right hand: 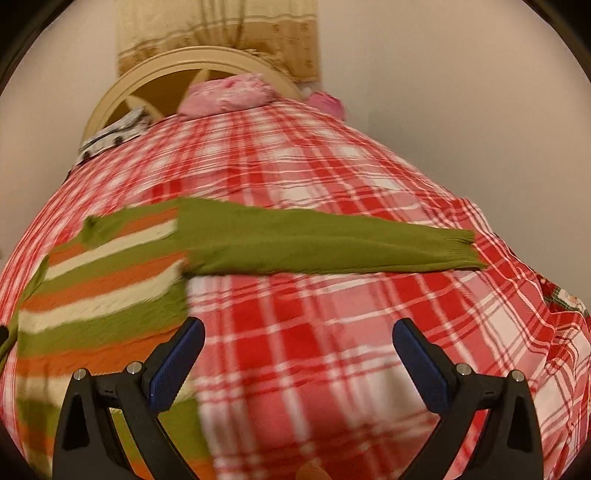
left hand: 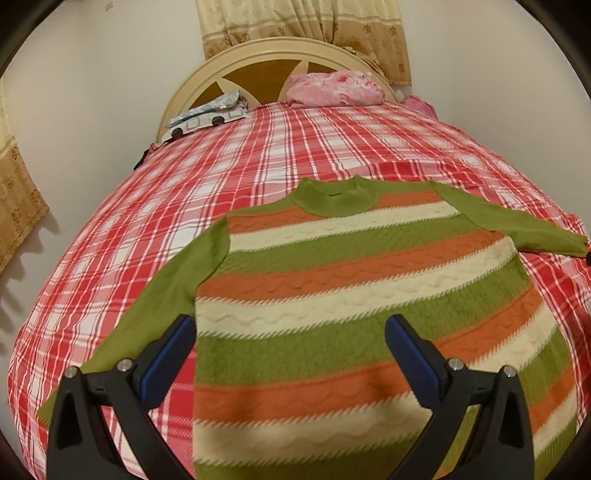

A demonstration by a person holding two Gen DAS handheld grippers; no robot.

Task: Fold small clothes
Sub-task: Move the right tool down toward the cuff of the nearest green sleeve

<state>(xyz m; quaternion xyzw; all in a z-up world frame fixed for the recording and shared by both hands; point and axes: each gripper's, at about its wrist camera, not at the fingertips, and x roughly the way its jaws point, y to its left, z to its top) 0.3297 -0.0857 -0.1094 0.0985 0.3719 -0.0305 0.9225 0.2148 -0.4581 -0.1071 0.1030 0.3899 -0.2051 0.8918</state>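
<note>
We note the striped sweater (left hand: 332, 295) lying flat, front up, on the bed (left hand: 258, 147), its collar toward the headboard (left hand: 258, 59) and its hem toward us. No fold is in it yet: the body is spread full width, and both green sleeves are out to the sides. The sleeve on our left (left hand: 159, 295) runs down alongside the body; the sleeve on our right (right hand: 332, 240) stretches well away from the body across the plaid cover. We judge the task at its start, with the garment only laid out; the sleeves, the sides and the final fold-over are all left to do.

The left gripper (left hand: 290, 354) hovers above the lower part of the sweater, jaws spread wide, holding nothing. The right gripper (right hand: 299, 358) hangs just beside the sweater's right edge, over bare cover below the outstretched sleeve, jaws likewise apart and empty.

Surface: a soft bed with a red, pink and white plaid cover, slightly rumpled beyond the sweater's right sleeve. Beyond the sweater, at the headboard, sit a pink bundle (left hand: 332, 88) and a grey-white printed cloth item (left hand: 207, 118). Behind the headboard hangs a beige flowered curtain (left hand: 303, 29) against plain pale walls.
</note>
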